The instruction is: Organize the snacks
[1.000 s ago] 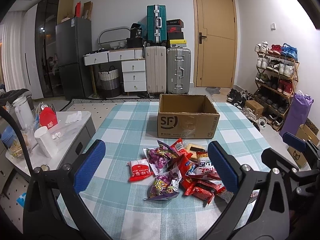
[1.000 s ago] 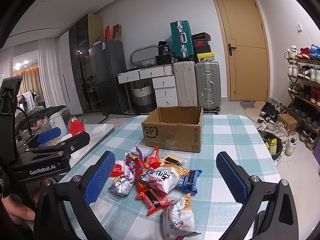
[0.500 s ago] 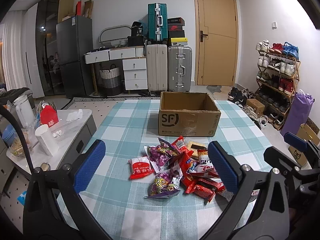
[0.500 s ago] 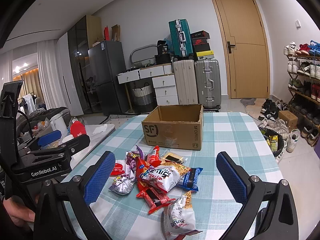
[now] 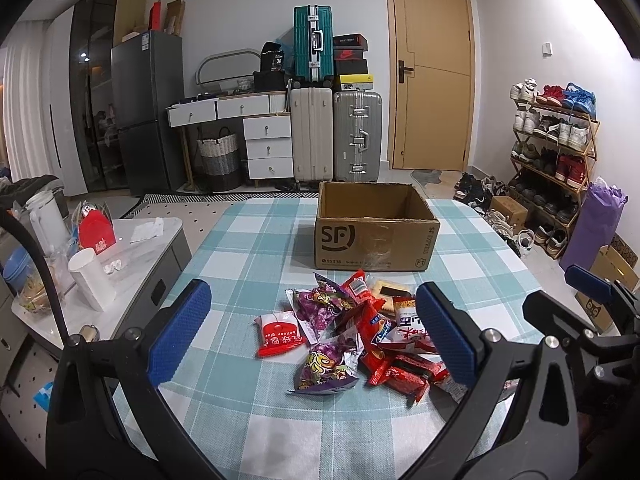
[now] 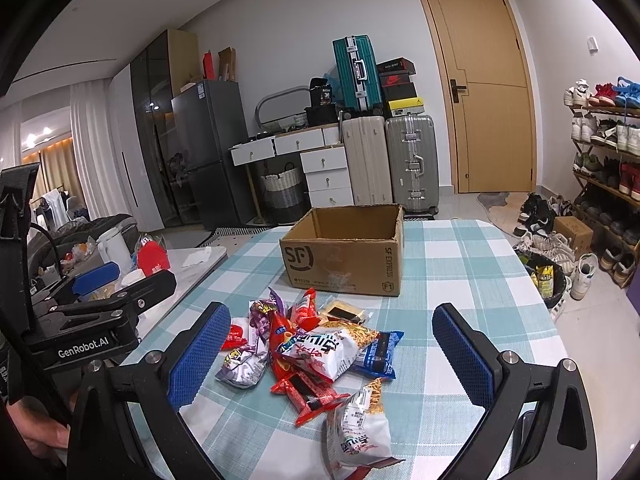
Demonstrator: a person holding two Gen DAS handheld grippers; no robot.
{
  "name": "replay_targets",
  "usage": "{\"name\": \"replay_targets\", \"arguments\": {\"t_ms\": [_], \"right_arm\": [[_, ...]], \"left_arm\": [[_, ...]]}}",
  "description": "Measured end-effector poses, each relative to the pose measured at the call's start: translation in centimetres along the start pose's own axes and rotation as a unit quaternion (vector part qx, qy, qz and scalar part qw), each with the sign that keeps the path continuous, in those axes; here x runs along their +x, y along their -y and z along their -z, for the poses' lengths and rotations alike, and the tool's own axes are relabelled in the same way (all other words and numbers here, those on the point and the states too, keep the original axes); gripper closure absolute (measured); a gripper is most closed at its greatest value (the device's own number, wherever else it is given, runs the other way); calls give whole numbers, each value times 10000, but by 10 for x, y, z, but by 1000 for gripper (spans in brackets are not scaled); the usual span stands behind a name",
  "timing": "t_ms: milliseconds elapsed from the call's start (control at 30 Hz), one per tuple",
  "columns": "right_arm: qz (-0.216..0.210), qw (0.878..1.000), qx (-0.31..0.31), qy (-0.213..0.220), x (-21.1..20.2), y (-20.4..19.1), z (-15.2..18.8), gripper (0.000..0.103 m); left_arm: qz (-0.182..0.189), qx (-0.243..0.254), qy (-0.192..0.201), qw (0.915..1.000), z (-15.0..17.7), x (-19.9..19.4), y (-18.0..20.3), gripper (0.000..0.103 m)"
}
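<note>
Floor of cardboard box hidden behind its near wall in both views. Lower packets in snack pile covered by upper ones; small print unreadable. Near end of white noodle packet, nearest of pile, cut off behind right gripper frame.

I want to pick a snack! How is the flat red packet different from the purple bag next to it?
The flat red packet is plain red with a white label; the purple bag is shiny, with cartoon pictures. The red packet lies smooth and apart at the pile's left edge; the purple bag is crumpled and puffy, touching other snacks. Both lie on the checked tablecloth, outside the cardboard box.
</note>
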State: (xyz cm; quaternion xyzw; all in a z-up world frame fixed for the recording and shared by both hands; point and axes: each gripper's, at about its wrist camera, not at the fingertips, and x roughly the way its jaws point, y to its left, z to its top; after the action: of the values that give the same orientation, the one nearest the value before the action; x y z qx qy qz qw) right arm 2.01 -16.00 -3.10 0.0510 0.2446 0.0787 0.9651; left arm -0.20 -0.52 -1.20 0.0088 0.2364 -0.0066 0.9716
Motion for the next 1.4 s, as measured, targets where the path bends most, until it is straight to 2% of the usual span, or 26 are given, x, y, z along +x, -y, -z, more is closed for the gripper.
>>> {"name": "replay_targets", "arguments": {"t_ms": [333,667,867,1200,1400], "right_arm": [[129,9999,-73,-11,-2,1,-2,0],[-63,9999,-30,-104,0,5,3,0],[-98,9992,-79,-390,7,13,25,0],[-327,9920,215,-1203,37,36,78,0],[-394,9872,194,-1536,65,37,95,5]], "left_arm": [[16,13,-51,10000,3,2,3,1],[66,48,-188,9998,9,12,3,1],[66,66,-316,9995,17,24,-1,1],[46,159,-681,9975,38,58,-1,1],[-20,175,-897,9958,52,79,-5,1]]}}
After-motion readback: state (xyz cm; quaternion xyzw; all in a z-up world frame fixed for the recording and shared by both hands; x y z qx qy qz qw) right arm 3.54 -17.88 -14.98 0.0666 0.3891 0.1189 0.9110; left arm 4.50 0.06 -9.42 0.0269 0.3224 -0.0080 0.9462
